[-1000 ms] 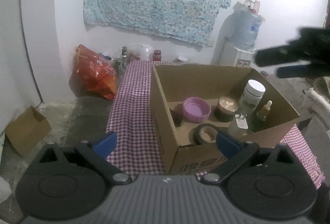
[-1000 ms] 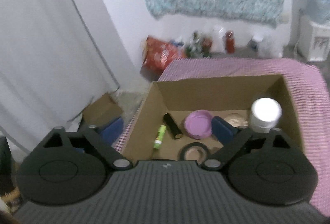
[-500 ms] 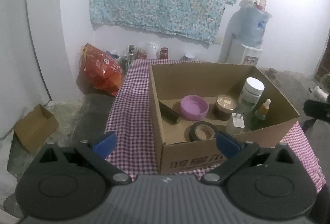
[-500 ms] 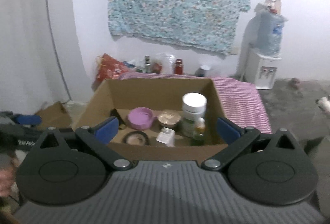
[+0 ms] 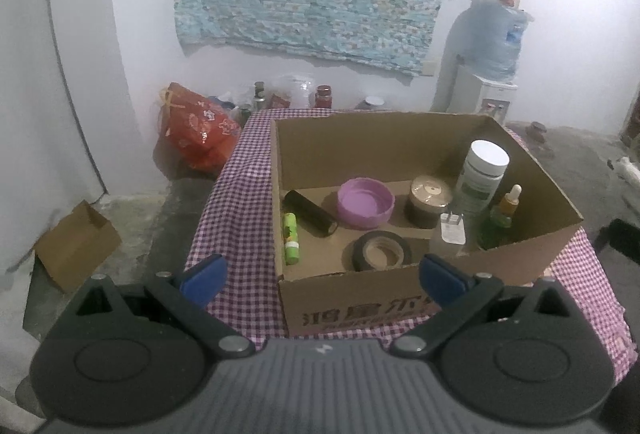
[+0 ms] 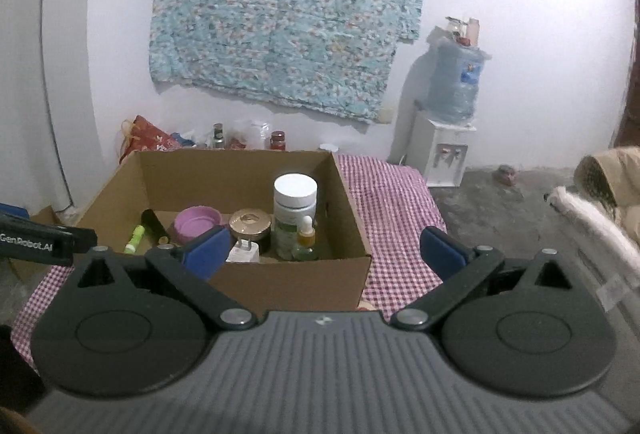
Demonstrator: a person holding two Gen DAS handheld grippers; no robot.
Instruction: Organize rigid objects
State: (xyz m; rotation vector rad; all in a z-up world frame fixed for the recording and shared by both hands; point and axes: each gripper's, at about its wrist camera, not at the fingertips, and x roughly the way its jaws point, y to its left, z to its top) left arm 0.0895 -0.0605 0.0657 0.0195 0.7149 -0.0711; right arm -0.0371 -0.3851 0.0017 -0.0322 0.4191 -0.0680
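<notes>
We hold a hand-held gripper in each hand. Our left hand-held gripper [image 5: 322, 272] is spread wide with nothing in it, and so is our right hand-held gripper [image 6: 324, 246].

In front of us a brown cardboard box [image 5: 404, 142] sits on a surface with a red checked cloth [image 5: 240, 186]. All the little things are inside the box. A green glue stick [image 5: 290, 238] lies by the left wall, next to a black tube [image 5: 310, 212]. A purple lid [image 5: 366, 202] is in the middle, and a black tape roll [image 5: 382, 251] lies in front of it. On the right stand a round brown jar [image 5: 430, 200], a tall white bottle [image 5: 482, 176], a white plug [image 5: 452, 230] and a small dropper bottle [image 5: 502, 218].
</notes>
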